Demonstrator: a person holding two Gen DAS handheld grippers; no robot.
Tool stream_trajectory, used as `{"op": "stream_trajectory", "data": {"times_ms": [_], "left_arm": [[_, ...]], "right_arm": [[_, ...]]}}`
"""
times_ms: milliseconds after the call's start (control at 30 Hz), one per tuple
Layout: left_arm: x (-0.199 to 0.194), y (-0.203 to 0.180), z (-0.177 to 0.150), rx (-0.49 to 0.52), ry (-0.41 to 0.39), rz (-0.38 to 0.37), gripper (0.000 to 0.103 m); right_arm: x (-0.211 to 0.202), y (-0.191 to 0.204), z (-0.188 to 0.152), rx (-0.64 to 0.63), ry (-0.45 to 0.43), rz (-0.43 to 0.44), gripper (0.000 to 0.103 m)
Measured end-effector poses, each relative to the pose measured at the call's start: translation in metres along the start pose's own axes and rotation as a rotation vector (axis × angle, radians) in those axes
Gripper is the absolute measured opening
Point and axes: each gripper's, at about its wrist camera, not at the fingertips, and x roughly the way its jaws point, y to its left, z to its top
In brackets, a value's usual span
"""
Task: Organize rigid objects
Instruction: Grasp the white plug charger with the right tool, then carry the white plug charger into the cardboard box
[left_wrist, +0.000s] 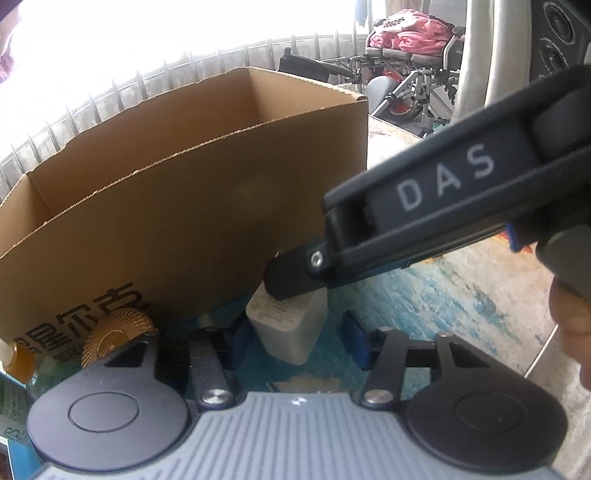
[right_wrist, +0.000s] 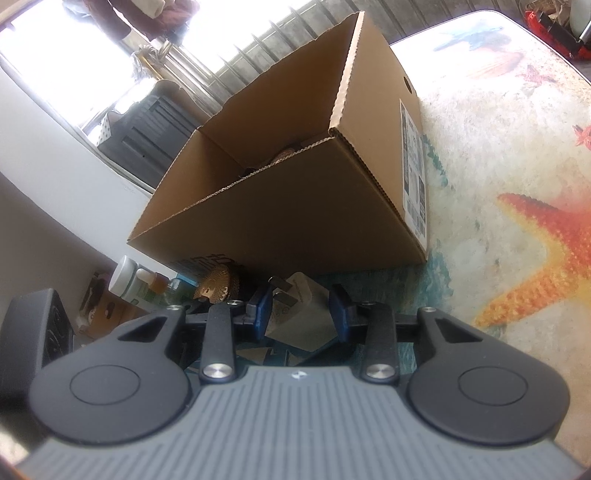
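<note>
Plainly, "DAS" reads on the right gripper (left_wrist: 295, 284), its jaws clamped on the white charger (right_wrist: 295, 314) beside the cardboard box (right_wrist: 280, 206); the left gripper (left_wrist: 291, 332) jaws straddle it, apart.

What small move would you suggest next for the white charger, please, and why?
Probably raise the right gripper a little. Its jaws look closed on the white charger, which sits just before the open cardboard box. The left gripper only straddles the charger loosely, so a lift should come free.
</note>
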Motion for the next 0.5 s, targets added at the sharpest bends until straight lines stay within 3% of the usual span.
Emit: {"op": "stream_trajectory", "data": {"times_ms": [200,367,500], "left_arm": [[0.002,-0.002,0.001,-0.024,-0.009,0.001,0.039],[-0.027,0.008,-0.001,-0.034,-0.038,-0.005,0.032],[-0.061,0.006,0.007,-0.029,-0.117,0.03,0.028]], "right_arm": [[0.002,0.003,0.0,-0.014,0.0,-0.019,0.035],[-0.009,0.018,-0.002,-0.038,-0.014,-0.037,0.035],[-0.027,0.046,0.003,-0.094,-0.057,-0.015,0.035]]}}
